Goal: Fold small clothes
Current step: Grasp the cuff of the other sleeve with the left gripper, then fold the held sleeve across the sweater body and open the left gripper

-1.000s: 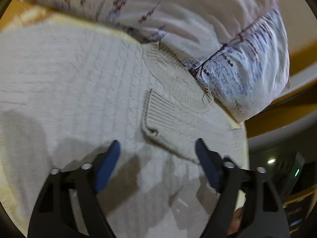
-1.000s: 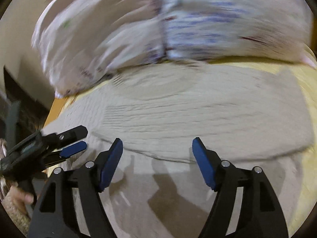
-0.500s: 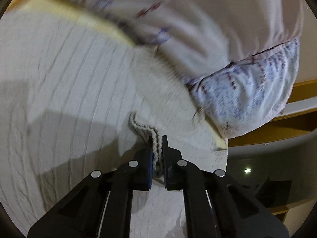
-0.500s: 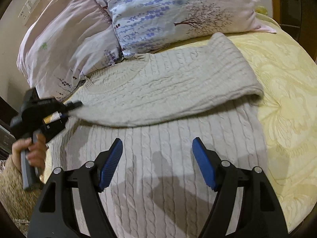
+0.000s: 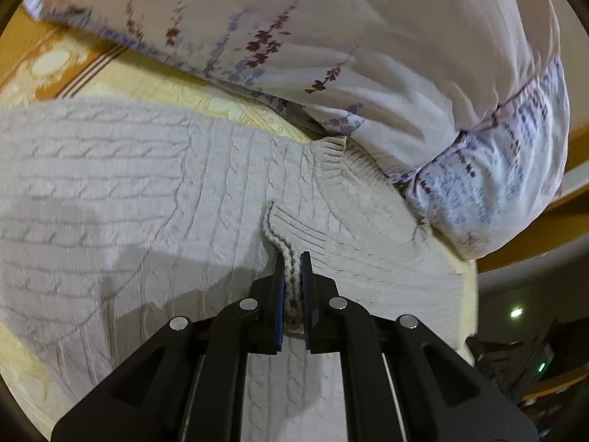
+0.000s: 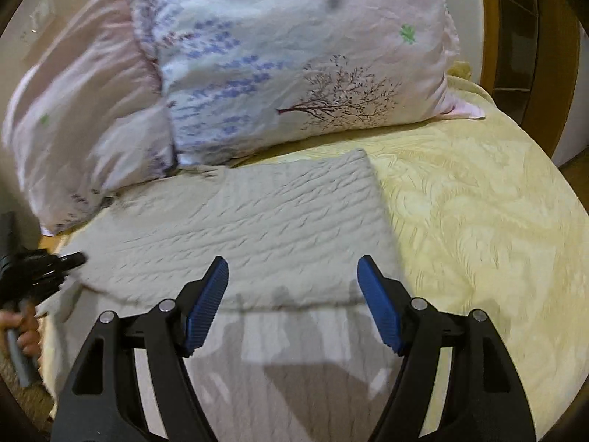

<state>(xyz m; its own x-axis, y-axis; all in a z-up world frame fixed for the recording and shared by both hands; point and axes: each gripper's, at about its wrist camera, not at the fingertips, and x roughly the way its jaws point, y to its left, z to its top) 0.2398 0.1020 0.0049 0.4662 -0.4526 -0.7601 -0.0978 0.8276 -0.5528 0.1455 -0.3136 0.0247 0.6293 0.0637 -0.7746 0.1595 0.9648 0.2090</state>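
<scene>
A cream cable-knit sweater [image 5: 147, 191] lies on a yellow bedspread, its ribbed collar [image 5: 331, 151] near the pillows. My left gripper [image 5: 292, 258] is shut on the ribbed cuff [image 5: 291, 280] of a sleeve that lies over the sweater's body. In the right wrist view the sweater [image 6: 257, 221] has one part folded across it. My right gripper [image 6: 292, 276] is open and empty, just above the folded edge. The left gripper [image 6: 70, 258] shows at the far left of that view, held by a hand.
Two floral pillows [image 6: 294, 59] lie against the sweater's collar end; one shows in the left wrist view [image 5: 368, 55]. The yellow bedspread [image 6: 478, 221] extends to the right. A wooden bed frame [image 6: 515, 37] stands at the far right.
My left gripper closed on the sleeve cuff and still holds it. My right gripper, still open, has moved closer over the folded part of the sweater.
</scene>
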